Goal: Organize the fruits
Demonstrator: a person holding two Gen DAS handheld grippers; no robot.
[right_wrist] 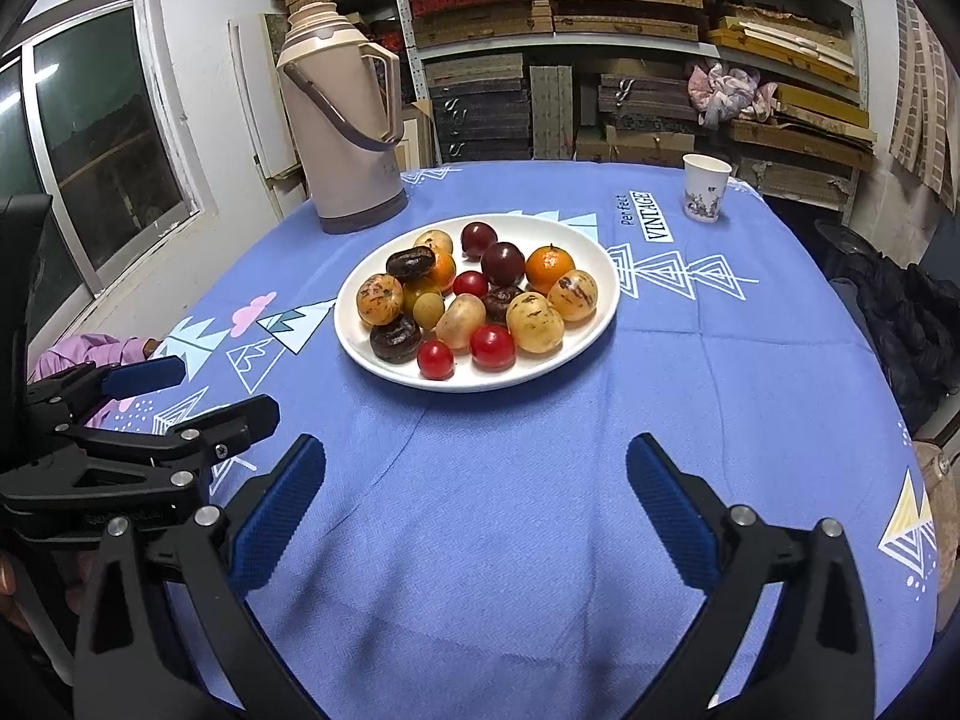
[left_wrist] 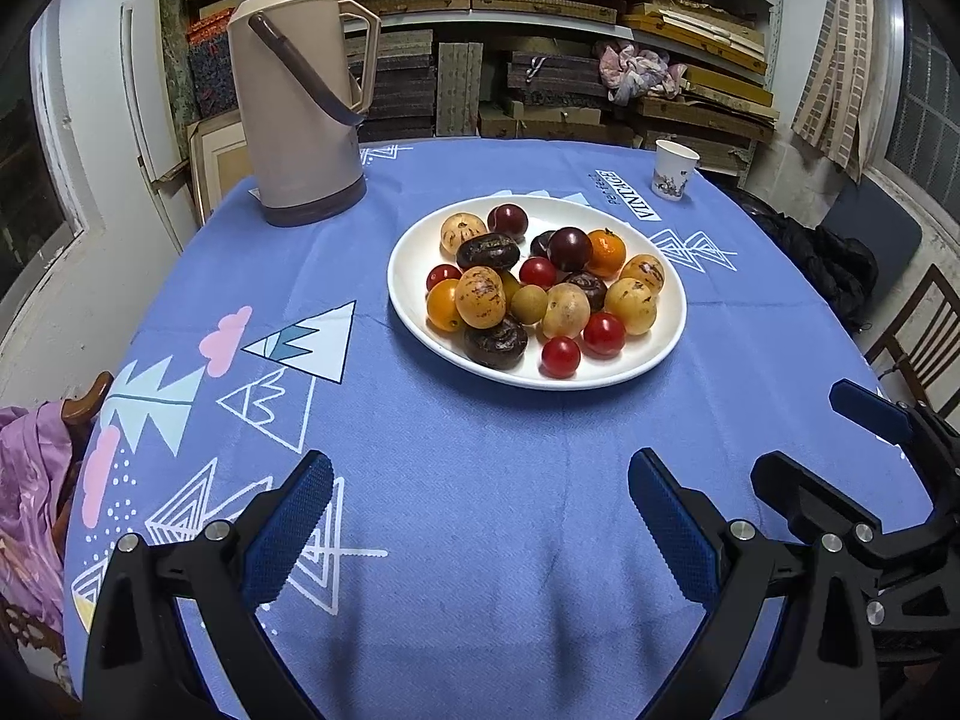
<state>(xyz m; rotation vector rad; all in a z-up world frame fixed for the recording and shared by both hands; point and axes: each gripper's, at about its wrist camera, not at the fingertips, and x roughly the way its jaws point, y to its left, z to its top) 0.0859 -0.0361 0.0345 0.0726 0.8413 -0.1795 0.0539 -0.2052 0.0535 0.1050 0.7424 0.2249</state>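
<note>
A white plate point(left_wrist: 414, 228) point(right_wrist: 591, 267) sits mid-table and holds several mixed fruits: red cherry tomatoes point(left_wrist: 561, 357) point(right_wrist: 435, 359), dark plums point(left_wrist: 570, 248) point(right_wrist: 503, 263), an orange mandarin point(left_wrist: 607, 252) point(right_wrist: 549, 267), speckled yellow fruits point(left_wrist: 480, 297) point(right_wrist: 535, 322) and dark wrinkled ones point(left_wrist: 495, 342) point(right_wrist: 395, 338). My left gripper point(left_wrist: 480, 480) is open and empty, hovering over the cloth in front of the plate. My right gripper point(right_wrist: 477, 468) is open and empty, also short of the plate. Each gripper shows at the edge of the other's view.
A tall beige thermos point(left_wrist: 297, 90) point(right_wrist: 345, 114) stands at the back left of the blue patterned tablecloth point(left_wrist: 480, 540) point(right_wrist: 720, 390). A paper cup point(left_wrist: 673, 170) point(right_wrist: 705, 187) stands at the back right. Shelves of boxes fill the wall behind. Chairs stand around the table.
</note>
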